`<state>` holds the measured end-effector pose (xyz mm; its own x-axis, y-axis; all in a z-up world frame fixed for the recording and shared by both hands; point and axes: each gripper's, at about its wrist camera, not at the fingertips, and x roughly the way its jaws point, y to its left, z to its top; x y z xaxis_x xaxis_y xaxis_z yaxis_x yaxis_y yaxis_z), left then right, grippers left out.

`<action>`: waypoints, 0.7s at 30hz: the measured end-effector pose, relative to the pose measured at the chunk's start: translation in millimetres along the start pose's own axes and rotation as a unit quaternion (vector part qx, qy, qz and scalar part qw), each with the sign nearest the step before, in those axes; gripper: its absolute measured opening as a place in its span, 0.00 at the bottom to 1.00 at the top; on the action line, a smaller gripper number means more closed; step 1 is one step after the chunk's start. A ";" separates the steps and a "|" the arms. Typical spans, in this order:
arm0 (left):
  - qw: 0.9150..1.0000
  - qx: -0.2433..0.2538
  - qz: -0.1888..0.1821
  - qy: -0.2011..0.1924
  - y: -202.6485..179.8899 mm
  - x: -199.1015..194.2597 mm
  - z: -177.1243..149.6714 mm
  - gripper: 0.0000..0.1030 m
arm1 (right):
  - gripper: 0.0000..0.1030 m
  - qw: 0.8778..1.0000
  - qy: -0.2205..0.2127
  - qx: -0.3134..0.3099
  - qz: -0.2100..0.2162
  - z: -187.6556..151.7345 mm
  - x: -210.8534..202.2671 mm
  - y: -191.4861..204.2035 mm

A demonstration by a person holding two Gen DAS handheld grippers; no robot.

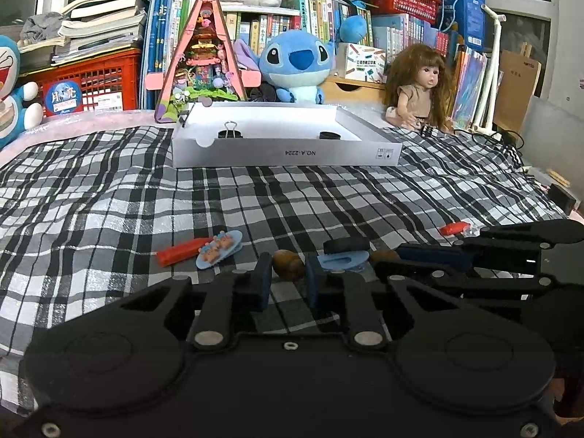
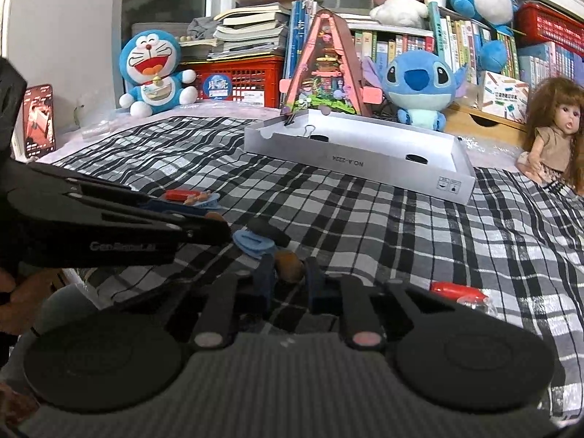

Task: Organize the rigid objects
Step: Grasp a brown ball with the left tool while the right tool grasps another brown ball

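Now each gripper, left (image 1: 288, 279) and right (image 2: 289, 279), sits open around a brown nut (image 1: 288, 264), ready to carry it to the box (image 1: 284, 151).

Left wrist view: sits low over the checked blanket (image 1: 146, 189), just behind its own fingers, facing the bookshelf wall across the bed.
Right wrist view: same low height, facing the same wall but angled from further right, so the white box (image 2: 359, 162) runs skewed.
Nearness: both are close to the small items by the fingertips; the white box (image 1: 284, 151) lies well beyond.
Shared ground: box, blue plush (image 1: 295, 62) (image 2: 419, 84), doll (image 1: 419, 84) (image 2: 554, 135), and the blanket.
Cross-sighting: each view catches the other gripper at its edge.
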<state>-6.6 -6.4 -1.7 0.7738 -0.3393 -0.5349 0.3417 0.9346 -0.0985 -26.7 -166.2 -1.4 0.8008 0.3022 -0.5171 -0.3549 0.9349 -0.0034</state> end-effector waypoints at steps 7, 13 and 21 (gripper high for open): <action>1.000 -0.007 0.021 0.000 1.0 -0.6 4.5 0.17 | 0.21 1.000 -0.003 0.005 -0.018 3.3 -0.7 -2.2; 0.999 -0.013 0.030 0.000 1.6 -0.6 10.0 0.17 | 0.21 0.999 0.000 0.017 -0.039 5.7 1.4 -4.2; 0.999 -0.015 0.037 -0.003 0.5 3.4 21.2 0.17 | 0.21 0.997 0.001 0.032 -0.066 14.2 3.5 -12.1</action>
<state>7.6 -9.4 14.2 0.7996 -0.2696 -0.5367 0.2669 0.9600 -0.0847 -12.8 -173.8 9.0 0.8380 0.1745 -0.5170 -0.2138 0.9767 -0.0168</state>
